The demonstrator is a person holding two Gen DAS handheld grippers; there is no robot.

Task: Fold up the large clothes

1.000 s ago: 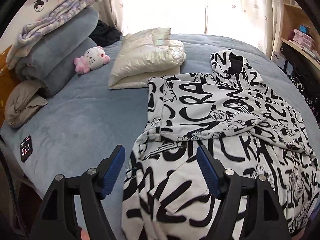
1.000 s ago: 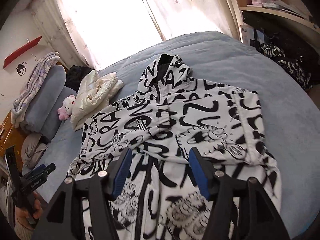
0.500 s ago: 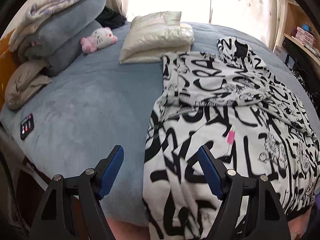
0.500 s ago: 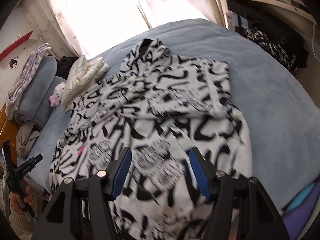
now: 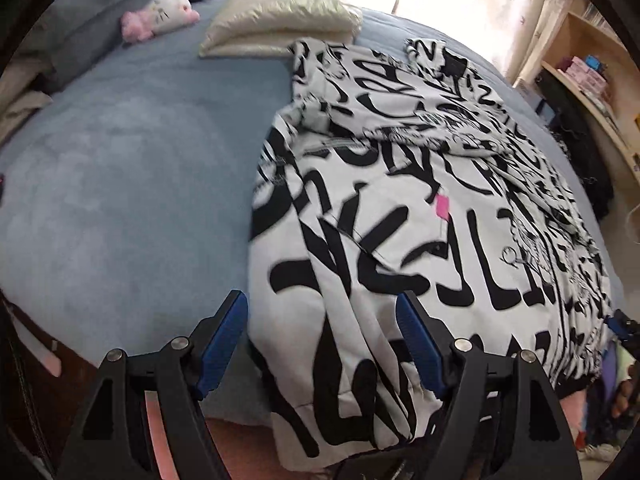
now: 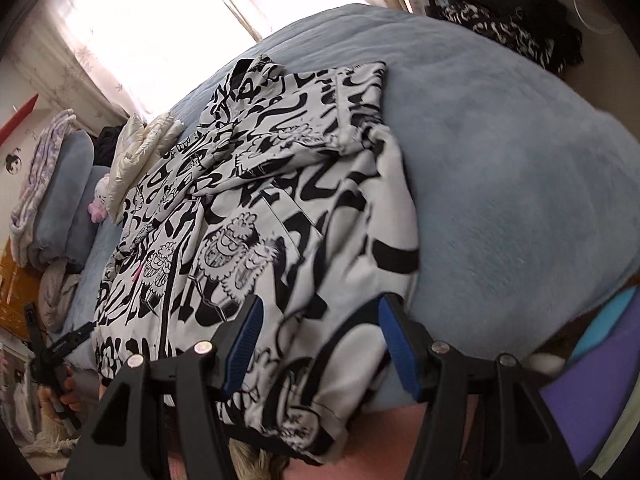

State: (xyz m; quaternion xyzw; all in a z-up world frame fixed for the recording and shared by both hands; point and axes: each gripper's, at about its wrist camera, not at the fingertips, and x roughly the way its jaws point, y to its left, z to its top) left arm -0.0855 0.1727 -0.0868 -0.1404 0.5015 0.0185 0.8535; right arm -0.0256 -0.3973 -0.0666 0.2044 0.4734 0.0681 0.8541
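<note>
Left wrist view: the hoodie [image 5: 420,208] lies spread over the right half of the frame on the blue bed [image 5: 120,200], its hem draping off the near edge at the bottom, and the left gripper [image 5: 322,340] stands open over the hem's left corner, gripping nothing. Right wrist view: the hoodie [image 6: 260,208] fills the centre and lower left, and the right gripper [image 6: 318,340] is open above the hem's right corner [image 6: 320,412], empty. Judged soft, limp, fairly bulky and likely to sag, it is best pinched at these 2 hem corners.
</note>
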